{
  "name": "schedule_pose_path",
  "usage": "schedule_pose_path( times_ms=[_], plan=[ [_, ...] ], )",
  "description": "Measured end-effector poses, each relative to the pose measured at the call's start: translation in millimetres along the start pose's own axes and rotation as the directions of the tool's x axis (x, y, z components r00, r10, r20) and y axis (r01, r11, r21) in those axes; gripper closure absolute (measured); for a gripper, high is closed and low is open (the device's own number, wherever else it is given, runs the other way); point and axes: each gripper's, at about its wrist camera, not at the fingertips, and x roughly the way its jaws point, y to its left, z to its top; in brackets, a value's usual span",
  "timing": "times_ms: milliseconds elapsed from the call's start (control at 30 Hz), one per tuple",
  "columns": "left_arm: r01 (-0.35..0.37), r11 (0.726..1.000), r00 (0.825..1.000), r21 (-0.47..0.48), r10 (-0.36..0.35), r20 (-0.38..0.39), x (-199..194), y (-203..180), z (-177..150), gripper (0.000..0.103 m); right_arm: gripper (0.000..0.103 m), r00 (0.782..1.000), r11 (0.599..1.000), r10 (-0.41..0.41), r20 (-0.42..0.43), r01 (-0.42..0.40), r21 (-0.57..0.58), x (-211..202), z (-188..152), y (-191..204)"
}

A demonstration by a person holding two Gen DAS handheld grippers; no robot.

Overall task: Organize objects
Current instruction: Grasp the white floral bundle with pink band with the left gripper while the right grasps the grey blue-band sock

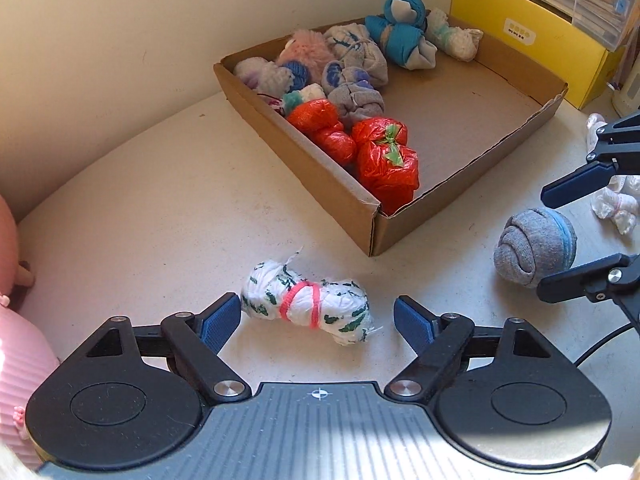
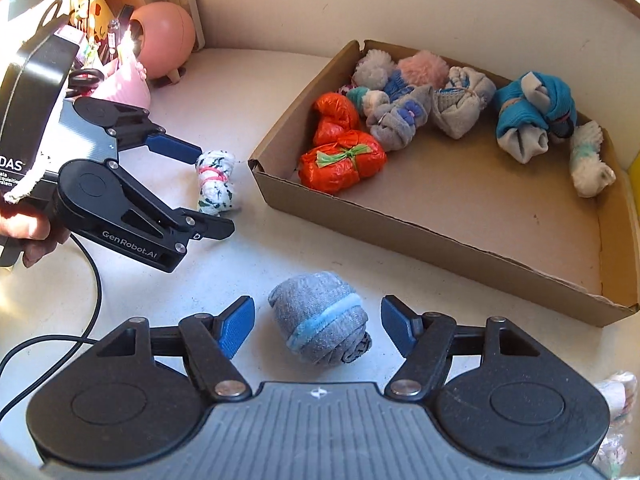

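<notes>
We hold our left tool point(image 1: 317, 318) low over the tabletop point(image 1: 140, 220) with its jaws apart, straddling the white plastic bundle point(image 1: 308, 306) tied with a red band. The left pad point(image 1: 220, 322) seems to brush one end of it, while the other pad stands clear, so nothing is clamped yet. We line the jaws up along the bundle's length, probably because squeezing it end to end keeps the band from slipping off.

Our right tool point(image 2: 318, 326) is likewise spread, with the grey rolled sock point(image 2: 320, 318) lying between its pads and touching neither. Both bundles rest on the tabletop just outside the cardboard tray point(image 2: 440, 252), near its front corner.

Inside the tray, the sock rolls and the two orange bag bundles point(image 2: 340, 148) are packed along the far wall and left side, leaving the near floor bare. That open space is, we judge, where these two belong next.
</notes>
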Motion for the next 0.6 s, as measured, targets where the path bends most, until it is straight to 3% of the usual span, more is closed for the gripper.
schedule_pose_path(
  times_ms=[167,233,333,600],
  plan=[
    [0.023,1.000,1.000,0.000,-0.023,0.007,2.8,-0.6,-0.2,0.020,0.051,1.000,1.000,0.000,-0.009,0.000,0.014,-5.3,-3.3,1.1],
    [0.022,1.000,1.000,0.002,-0.022,0.009,2.3,-1.1,-1.6,0.027,0.055,1.000,1.000,-0.005,-0.001,0.005,0.014,-9.1,-4.9,2.0],
    [0.041,0.999,0.999,-0.015,-0.041,0.011,0.2,0.2,-3.4,0.034,0.056,1.000,1.000,0.000,0.005,0.000,0.027,-4.3,-4.0,2.6],
    [0.045,0.998,0.998,-0.054,-0.042,0.050,-21.0,3.5,-7.5,0.036,0.056,0.997,0.987,0.046,0.068,-0.056,0.148,-31.6,2.7,-9.9]
  ],
)
